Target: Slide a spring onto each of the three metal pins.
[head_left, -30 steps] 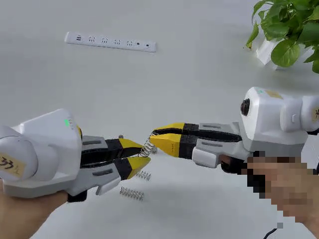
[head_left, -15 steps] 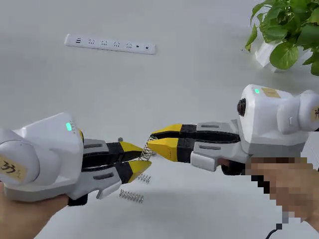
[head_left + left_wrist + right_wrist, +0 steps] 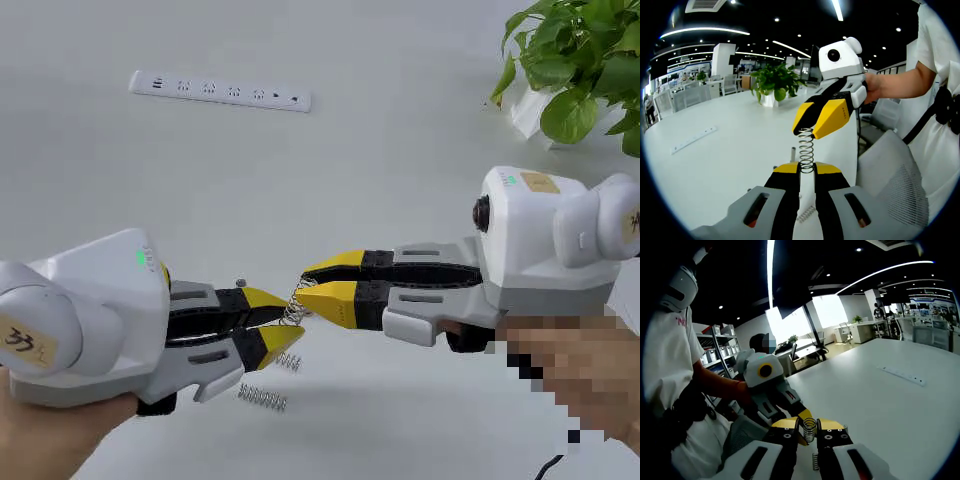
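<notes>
My left gripper (image 3: 292,320) comes in from the lower left, its jaws closed on a thin metal pin that is mostly hidden inside a spring (image 3: 293,303). My right gripper (image 3: 300,281) reaches in from the right, tip to tip with it, shut on the spring's far end. In the left gripper view the spring (image 3: 806,150) rises from my left gripper (image 3: 806,168) up to the right gripper (image 3: 806,132). In the right gripper view the spring (image 3: 810,426) shows end-on in my right gripper (image 3: 810,424). Another pin (image 3: 241,283) stands on the table behind.
Two loose springs (image 3: 288,360) (image 3: 262,398) lie on the white table (image 3: 400,180) under the grippers. A power strip (image 3: 220,90) lies at the far left and a potted plant (image 3: 575,60) stands at the far right. A person's hand (image 3: 570,370) holds the right gripper.
Hardly anything differs. Both grippers have sunk slightly together, still joined tip to tip by the spring.
</notes>
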Available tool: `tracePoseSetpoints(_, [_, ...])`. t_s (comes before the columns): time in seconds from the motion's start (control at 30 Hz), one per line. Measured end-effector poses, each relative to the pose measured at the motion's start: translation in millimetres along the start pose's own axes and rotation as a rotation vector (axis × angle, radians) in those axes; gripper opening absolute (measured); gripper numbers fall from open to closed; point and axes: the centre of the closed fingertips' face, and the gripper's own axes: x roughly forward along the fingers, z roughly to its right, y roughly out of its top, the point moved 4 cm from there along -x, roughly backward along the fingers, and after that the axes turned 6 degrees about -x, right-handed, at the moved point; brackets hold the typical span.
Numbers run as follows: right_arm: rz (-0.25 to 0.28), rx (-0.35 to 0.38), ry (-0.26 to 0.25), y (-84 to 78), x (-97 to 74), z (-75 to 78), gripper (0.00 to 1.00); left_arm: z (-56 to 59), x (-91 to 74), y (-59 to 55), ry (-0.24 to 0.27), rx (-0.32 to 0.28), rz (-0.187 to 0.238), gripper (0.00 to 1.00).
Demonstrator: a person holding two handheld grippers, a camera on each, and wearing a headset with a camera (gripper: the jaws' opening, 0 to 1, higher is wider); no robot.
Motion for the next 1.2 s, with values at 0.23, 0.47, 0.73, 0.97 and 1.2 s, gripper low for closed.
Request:
tracePoseSetpoints(0.23, [-0.130,-0.090,0.044,-2.4,-4.2,1.8,0.20,1.3,1.7,-4.5,-0.005,0.021,-0.022,0.07])
tracePoseSetpoints(0.47, [-0.322,-0.262,0.166,-0.1,-3.4,-2.0,0.23,3.1,4.1,-6.2,-0.013,0.038,-0.033,0.07])
tracePoseSetpoints(0.73, [-0.519,-0.436,0.293,0.3,2.8,2.8,0.22,5.6,6.9,-7.0,-0.030,0.049,-0.039,0.07])
tracePoseSetpoints(0.97, [-0.637,-0.527,0.366,-8.1,9.3,4.2,0.21,8.2,9.4,-4.8,-0.043,0.057,-0.039,0.07])
tracePoseSetpoints(1.2, [-0.710,-0.595,0.415,-10.9,14.4,5.1,0.16,9.5,11.8,-4.5,-0.050,0.051,-0.039,0.07])
